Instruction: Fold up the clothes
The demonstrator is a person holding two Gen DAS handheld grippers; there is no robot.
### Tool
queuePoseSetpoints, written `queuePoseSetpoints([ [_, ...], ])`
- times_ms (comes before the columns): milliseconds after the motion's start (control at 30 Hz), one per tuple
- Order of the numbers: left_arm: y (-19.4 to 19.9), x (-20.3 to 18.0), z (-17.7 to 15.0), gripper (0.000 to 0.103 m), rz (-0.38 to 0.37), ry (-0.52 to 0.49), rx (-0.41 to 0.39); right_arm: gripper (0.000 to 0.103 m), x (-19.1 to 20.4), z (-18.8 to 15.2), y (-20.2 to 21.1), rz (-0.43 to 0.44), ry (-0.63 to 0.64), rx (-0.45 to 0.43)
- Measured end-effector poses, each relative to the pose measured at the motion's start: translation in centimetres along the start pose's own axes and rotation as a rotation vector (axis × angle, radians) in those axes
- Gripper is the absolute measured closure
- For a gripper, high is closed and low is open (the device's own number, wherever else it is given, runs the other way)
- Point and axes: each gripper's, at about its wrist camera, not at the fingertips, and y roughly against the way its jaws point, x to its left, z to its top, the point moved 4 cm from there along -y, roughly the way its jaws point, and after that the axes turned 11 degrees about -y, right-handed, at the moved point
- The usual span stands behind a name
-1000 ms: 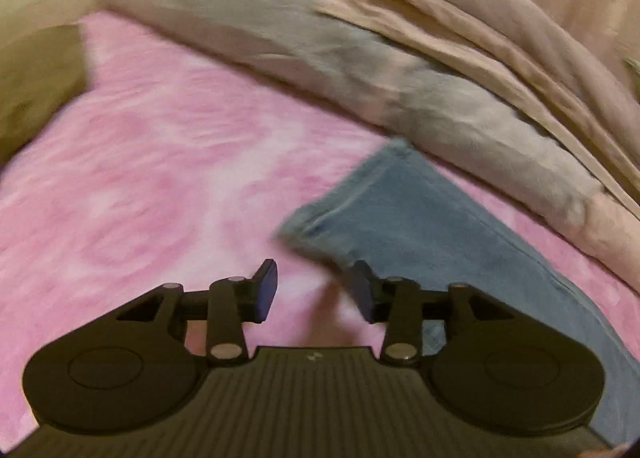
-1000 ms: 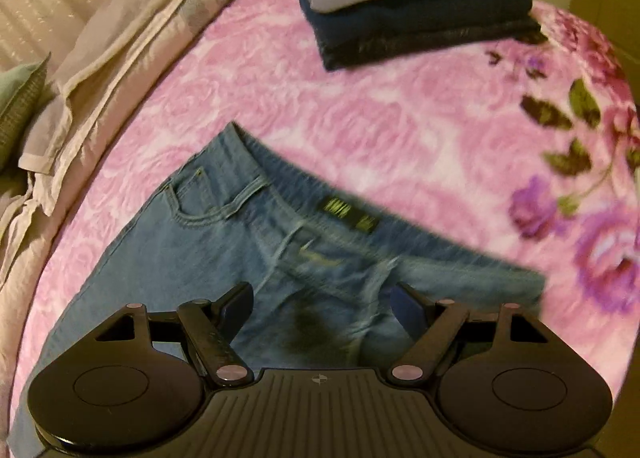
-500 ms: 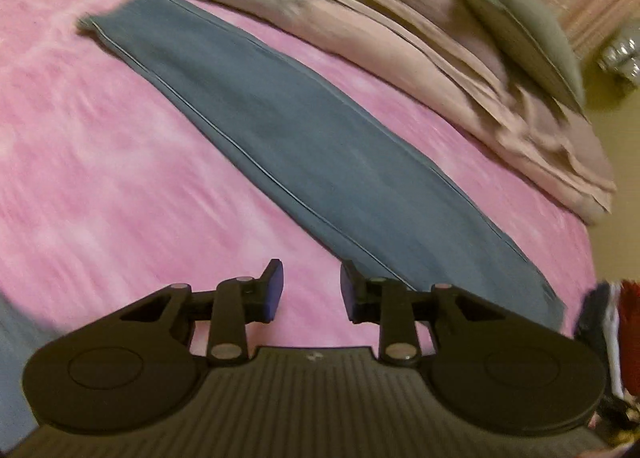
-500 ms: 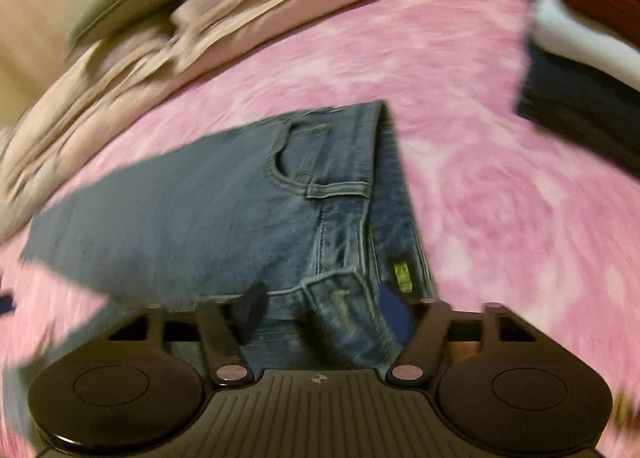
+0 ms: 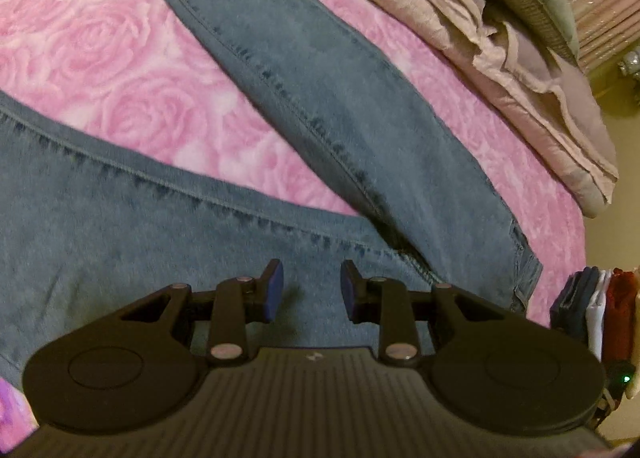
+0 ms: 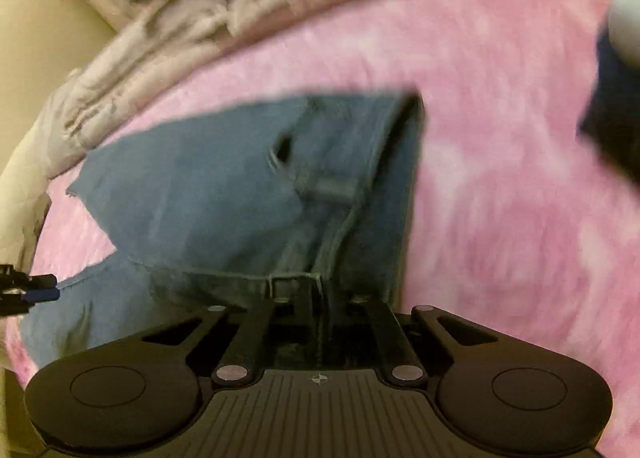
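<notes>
Gripping only a thin pinch of waistband, the right gripper point(image 6: 316, 298) could lose the jeans point(image 5: 328, 98) once they are lifted, since denim is heavy and the bite looks shallow. On the left, the left gripper point(image 5: 311, 290) hovers just above one leg near the crotch, its jaws parted with nothing between them; if it clamps both legs together there, the fold would bunch. The jeans lie spread on a pink rose-patterned blanket point(image 5: 100, 38), legs splayed in a V, faded blue with darker seams. Rumpled beige bedding point(image 5: 520, 58) lies beyond, a stack of folded clothes point(image 5: 592, 306) at far right.
</notes>
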Motion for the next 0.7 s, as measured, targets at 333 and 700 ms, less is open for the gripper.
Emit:
queuePoseSetpoints([
  [333, -0.5, -0.2, -2.0, 0.078, 0.018, 0.053, 0.035, 0.046, -1.2, 3.2, -0.2, 0.176, -0.045, 0.042],
  [700, -0.4, 0.3, -2.5, 0.078, 0.019, 0.075, 0.051, 0.060, -2.7, 2.7, -2.6, 0.380, -0.044, 0.236],
])
